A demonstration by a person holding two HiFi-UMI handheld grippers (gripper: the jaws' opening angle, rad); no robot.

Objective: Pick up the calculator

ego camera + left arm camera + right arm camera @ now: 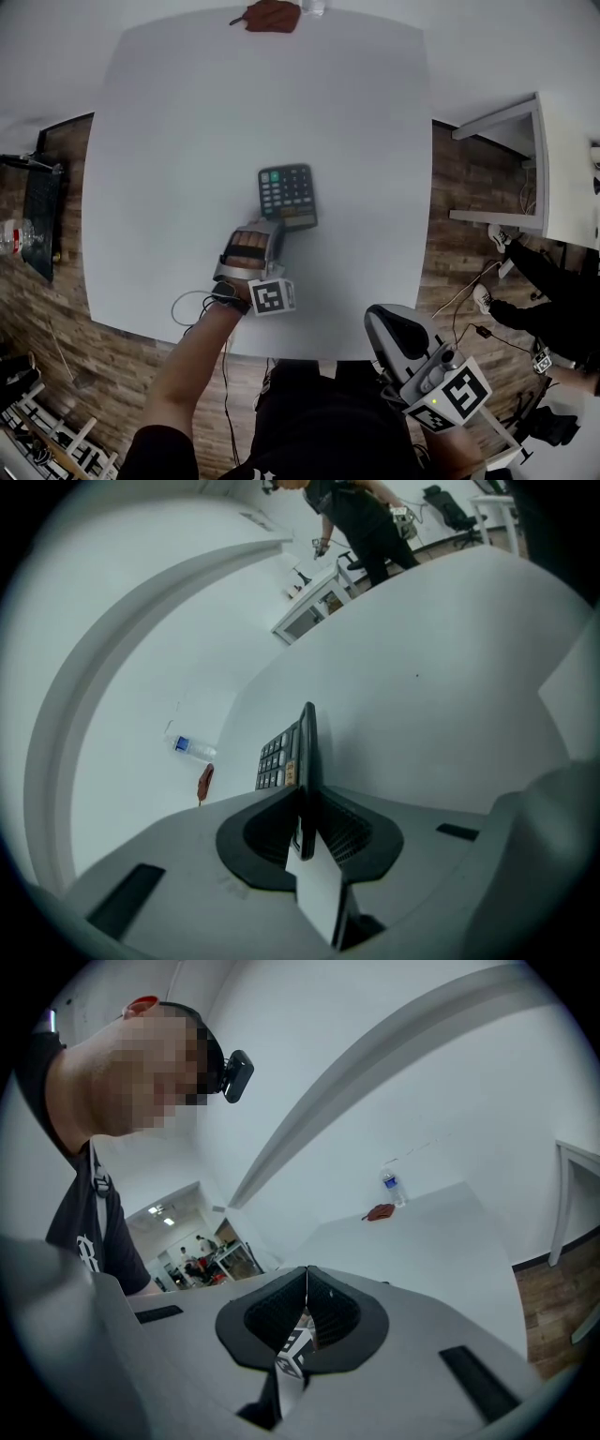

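Dark, hard plastic with rows of small keys, the calculator (pixel 287 196) lies near the middle of the smooth white desk (pixel 169 141), its long axis running toward the far edge. The left gripper (pixel 269 228) has its near short end, the thin slab edge-on between ribbed pads pressed on both faces. The right gripper (pixel 382 321), jaws together and empty, hangs off the desk's near edge, well apart.

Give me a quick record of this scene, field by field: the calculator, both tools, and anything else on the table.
calculator: dark, keys up, middle of the table
left tool: closed on the calculator's near edge
right tool: shut, empty, held off the table's near edge
lifted: cannot tell
other items: reddish-brown object and water bottle at the far edge
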